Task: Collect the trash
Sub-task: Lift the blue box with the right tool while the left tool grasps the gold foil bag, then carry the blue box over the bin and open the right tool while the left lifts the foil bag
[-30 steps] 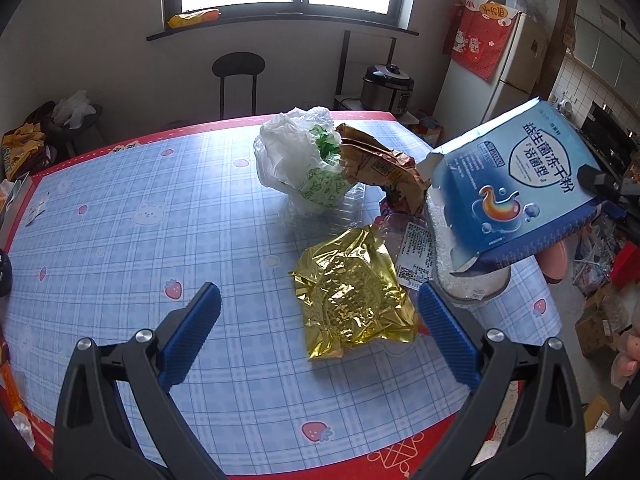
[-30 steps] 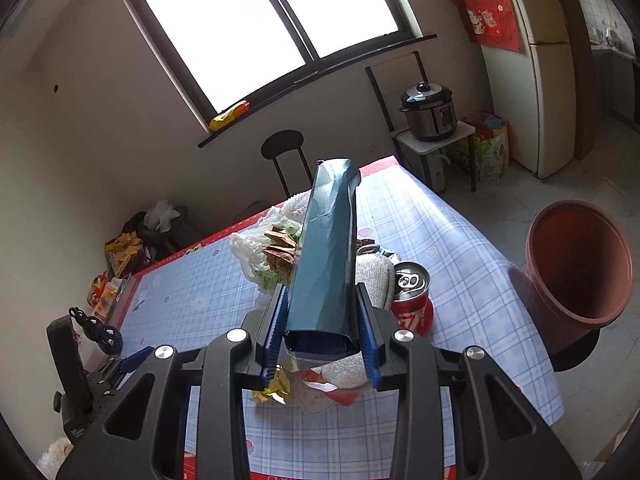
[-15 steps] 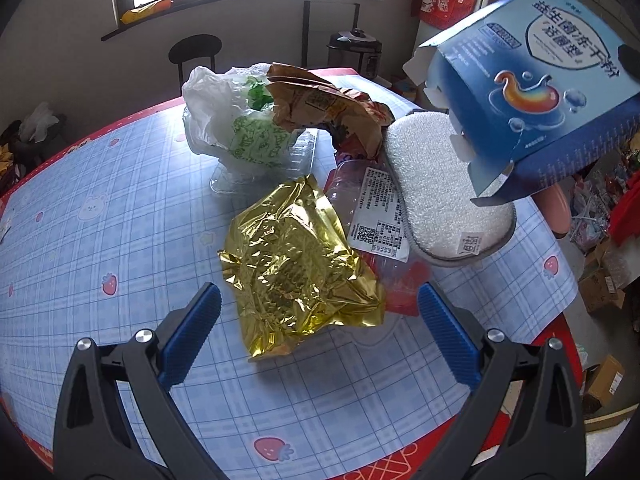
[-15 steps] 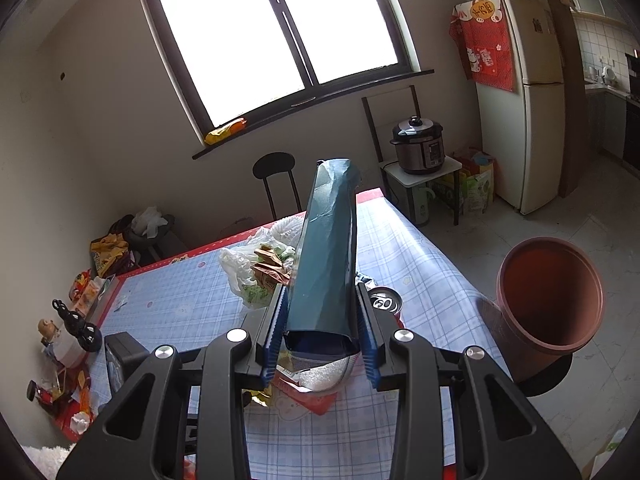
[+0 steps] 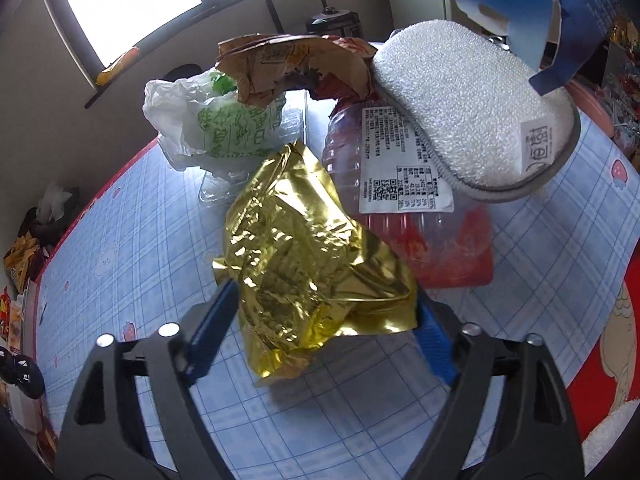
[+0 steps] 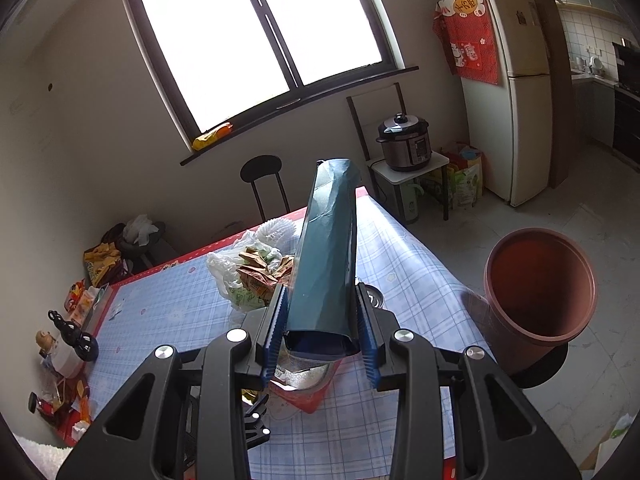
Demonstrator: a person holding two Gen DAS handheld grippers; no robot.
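Two grabs underway! From the left wrist, the left gripper has just been closing around the gold foil wrapper beside the red bottle, pads touching. From the right wrist, the right gripper clamps the blue box; the brown bin beside the bench looks empty.

Home kitchen: fridge, rice cooker, checked-cloth dining table.

QR code on bottle label, other print illegible
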